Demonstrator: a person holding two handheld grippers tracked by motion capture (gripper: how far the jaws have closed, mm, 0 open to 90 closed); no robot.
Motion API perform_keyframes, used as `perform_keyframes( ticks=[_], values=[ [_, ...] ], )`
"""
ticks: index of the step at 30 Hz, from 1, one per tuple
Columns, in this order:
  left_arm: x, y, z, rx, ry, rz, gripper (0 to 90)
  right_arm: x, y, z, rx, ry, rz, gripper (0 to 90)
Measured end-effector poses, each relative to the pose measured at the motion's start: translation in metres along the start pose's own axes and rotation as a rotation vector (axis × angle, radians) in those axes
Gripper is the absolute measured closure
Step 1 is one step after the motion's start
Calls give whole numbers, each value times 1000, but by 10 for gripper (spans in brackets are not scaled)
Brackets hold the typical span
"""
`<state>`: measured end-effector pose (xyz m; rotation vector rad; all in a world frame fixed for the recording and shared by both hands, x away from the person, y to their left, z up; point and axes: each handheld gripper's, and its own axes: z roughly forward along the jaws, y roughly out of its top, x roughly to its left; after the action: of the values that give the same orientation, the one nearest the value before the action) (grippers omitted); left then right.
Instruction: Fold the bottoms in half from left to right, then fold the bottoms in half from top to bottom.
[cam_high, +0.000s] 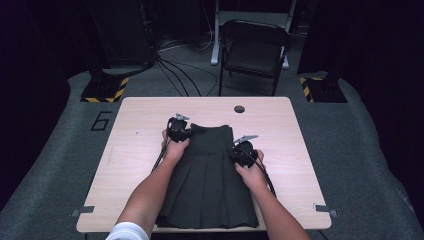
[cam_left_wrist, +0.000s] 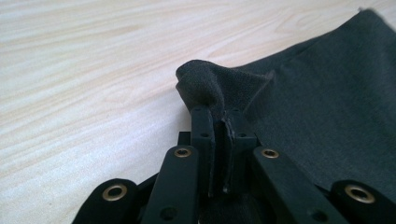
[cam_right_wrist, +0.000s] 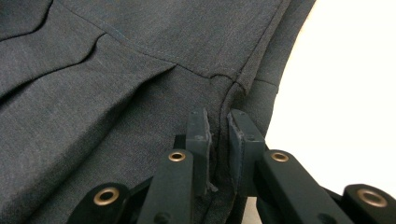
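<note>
Dark grey pleated fabric skirt (cam_high: 210, 175) lies centre-frame on the pale wooden bench (cam_high: 130, 150); soft and limp, best pinched at edges. Right claw (cam_high: 239, 156) grips its side seam; farther up, left claw (cam_high: 184, 134) pinches its upper-left corner.

skirt (cam_high: 210, 175): 1 | tongs: 2 | table (cam_high: 140, 130): 1 | chair (cam_high: 252, 50): 1
</note>
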<state>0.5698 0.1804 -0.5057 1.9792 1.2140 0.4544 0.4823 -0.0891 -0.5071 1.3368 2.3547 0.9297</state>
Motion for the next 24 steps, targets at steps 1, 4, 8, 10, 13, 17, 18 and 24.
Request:
perform_keyframes(
  ticks=[1,4,8,10,13,17,18,24],
  values=[
    [-1,1,-1,-2,4,3,845,0,0,0,-3,4,4,792],
    [-1,3,-4,-9,1,11,852,-1,0,0,0,8,8,791],
    [-1,5,-9,-29,-15,10,855,-1,0,1,-4,6,8,791],
    [-2,6,-10,-35,-20,8,855,-1,0,1,-5,5,6,790],
    [-2,7,-13,-35,-24,16,855,-1,0,1,-7,6,7,789],
    [-3,9,-15,-50,-29,6,856,-1,-1,0,-7,11,12,788],
    [-4,9,-17,-54,-31,9,856,-1,-1,0,-7,11,12,788],
    [-8,14,-26,-82,-42,15,857,-1,-1,0,-3,11,9,787]
  ],
)
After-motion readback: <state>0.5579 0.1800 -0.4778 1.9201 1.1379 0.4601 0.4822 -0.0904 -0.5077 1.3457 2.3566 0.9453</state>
